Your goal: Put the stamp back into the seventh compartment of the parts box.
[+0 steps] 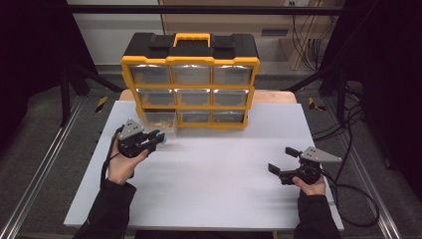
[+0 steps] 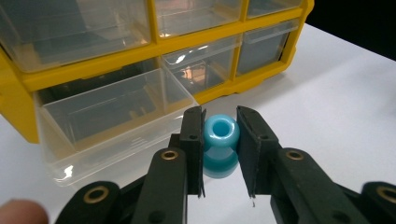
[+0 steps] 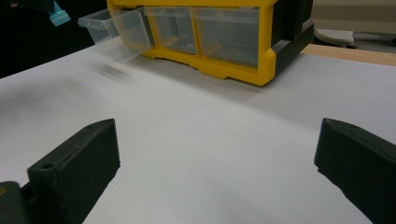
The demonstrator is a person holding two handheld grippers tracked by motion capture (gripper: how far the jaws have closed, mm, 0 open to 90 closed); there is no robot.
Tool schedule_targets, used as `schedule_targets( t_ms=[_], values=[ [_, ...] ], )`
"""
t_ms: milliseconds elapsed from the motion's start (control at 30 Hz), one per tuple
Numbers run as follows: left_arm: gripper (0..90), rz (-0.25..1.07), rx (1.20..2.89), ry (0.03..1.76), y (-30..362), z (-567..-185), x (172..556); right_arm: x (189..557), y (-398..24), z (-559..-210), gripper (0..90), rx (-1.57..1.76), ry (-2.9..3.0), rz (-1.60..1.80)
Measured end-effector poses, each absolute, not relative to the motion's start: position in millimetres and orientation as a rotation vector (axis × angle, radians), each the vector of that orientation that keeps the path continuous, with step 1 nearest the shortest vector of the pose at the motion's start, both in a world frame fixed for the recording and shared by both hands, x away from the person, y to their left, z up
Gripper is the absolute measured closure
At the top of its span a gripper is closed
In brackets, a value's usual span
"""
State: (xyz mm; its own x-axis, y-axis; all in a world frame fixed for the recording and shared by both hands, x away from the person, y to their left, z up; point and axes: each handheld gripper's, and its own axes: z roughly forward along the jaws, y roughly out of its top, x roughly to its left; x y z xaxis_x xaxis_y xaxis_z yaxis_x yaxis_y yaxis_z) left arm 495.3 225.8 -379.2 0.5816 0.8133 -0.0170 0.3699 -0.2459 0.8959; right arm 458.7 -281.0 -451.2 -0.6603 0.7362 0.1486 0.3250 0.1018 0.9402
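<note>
1. Above the table, high view: left gripper hangs just before the pulled-out bottom-left drawer of the yellow organizer; right gripper rests apart on the white table.
2. Left gripper view: jaws clamped on a blue bead, drawer beside.
3. Right gripper view: jaws spread wide over bare table.

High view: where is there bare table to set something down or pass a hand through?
The widest bare patch of the table lies between the left gripper and the right gripper, in front of the yellow organizer. A free strip runs along the right edge. It is crowded at the pulled-out drawer, where the left jaws hold a blue bead.
</note>
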Motion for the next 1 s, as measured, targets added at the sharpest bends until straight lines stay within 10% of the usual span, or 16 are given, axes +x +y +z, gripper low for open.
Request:
schedule_targets(
  t_ms=[1000],
  values=[
    [72.2,0.595,1.815,0.991,243.0,-362.7,512.5,458.8,-280.5,-451.6,0.7,1.045,2.034,1.572]
  ],
)
